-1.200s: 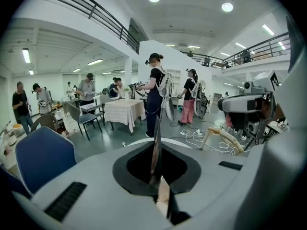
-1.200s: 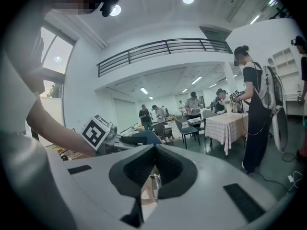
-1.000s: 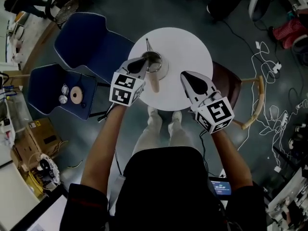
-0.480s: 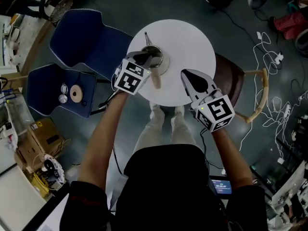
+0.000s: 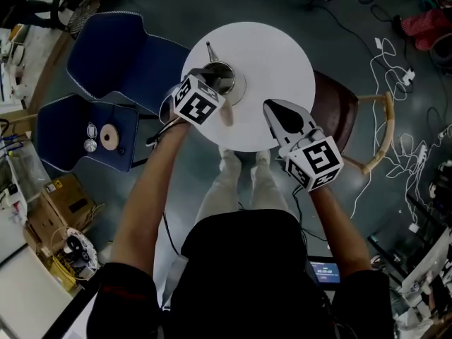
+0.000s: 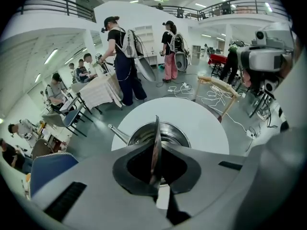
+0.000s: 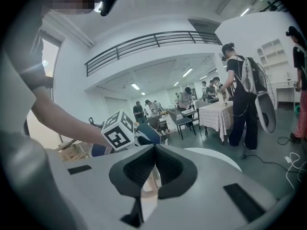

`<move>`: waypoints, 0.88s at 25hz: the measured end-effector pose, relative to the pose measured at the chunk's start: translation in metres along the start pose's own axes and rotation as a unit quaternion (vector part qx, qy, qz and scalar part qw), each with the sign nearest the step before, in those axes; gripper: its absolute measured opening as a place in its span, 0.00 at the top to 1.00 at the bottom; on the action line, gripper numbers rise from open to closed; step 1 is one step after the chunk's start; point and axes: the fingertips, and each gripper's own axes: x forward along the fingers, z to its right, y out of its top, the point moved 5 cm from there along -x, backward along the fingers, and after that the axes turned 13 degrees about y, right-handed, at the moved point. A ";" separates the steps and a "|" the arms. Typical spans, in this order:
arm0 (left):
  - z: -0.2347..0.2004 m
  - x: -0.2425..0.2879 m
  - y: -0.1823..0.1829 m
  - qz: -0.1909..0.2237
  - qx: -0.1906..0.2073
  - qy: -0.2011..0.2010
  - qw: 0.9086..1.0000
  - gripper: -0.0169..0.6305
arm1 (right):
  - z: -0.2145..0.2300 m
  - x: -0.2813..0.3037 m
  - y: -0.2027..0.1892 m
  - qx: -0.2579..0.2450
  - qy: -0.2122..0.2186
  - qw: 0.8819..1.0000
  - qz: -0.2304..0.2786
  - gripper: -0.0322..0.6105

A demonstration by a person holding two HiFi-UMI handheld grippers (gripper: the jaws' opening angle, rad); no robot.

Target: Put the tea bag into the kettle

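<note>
A steel kettle [image 5: 224, 76] with a thin spout and a wooden handle [image 5: 227, 113] stands on the round white table [image 5: 275, 55]. My left gripper [image 5: 213, 85] is over the kettle's open top, shut on a thin flat tea bag. In the left gripper view the tea bag [image 6: 156, 140] shows edge-on between the jaws, right above the kettle's opening [image 6: 169, 132]. My right gripper [image 5: 277, 113] hovers at the table's near right edge, shut, apparently with nothing in it. In the right gripper view, my right gripper [image 7: 154, 152] points toward the left gripper's marker cube [image 7: 117, 131].
Two blue chairs [image 5: 120, 55] stand left of the table, one holding small round items [image 5: 109, 138]. A brown chair with a wooden arm [image 5: 374, 133] is at the right. Cables [image 5: 402, 83] lie on the floor. Several people [image 6: 122, 66] stand in the hall beyond.
My left gripper has moved forward with the tea bag, from beside the kettle's handle to over its open top. The right gripper has hardly moved.
</note>
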 end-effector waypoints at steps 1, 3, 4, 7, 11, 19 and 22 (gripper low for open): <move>0.001 0.002 0.001 -0.004 0.006 0.000 1.000 0.95 | 0.001 0.000 -0.001 0.001 0.000 1.000 0.000 0.92; 0.002 0.008 0.002 -0.011 0.017 -0.005 1.000 0.95 | 0.003 -0.001 -0.003 0.004 -0.001 1.000 0.000 0.92; 0.002 0.010 0.002 -0.014 0.025 -0.009 1.000 0.95 | 0.002 0.000 -0.004 0.005 -0.002 1.000 0.000 0.92; 0.003 0.014 0.000 -0.017 0.053 -0.016 0.998 0.95 | 0.002 0.001 -0.008 0.009 -0.003 1.000 -0.003 0.92; 0.006 0.022 0.003 -0.019 0.065 -0.020 0.997 0.95 | 0.008 -0.001 -0.012 0.012 -0.004 1.000 -0.005 0.92; 0.006 0.031 0.003 -0.024 0.099 -0.027 0.994 0.95 | 0.013 0.002 -0.015 0.020 -0.007 1.000 -0.006 0.92; 0.010 0.038 0.006 -0.027 0.129 -0.031 0.991 0.95 | 0.019 0.002 -0.018 0.022 -0.008 1.000 -0.007 0.92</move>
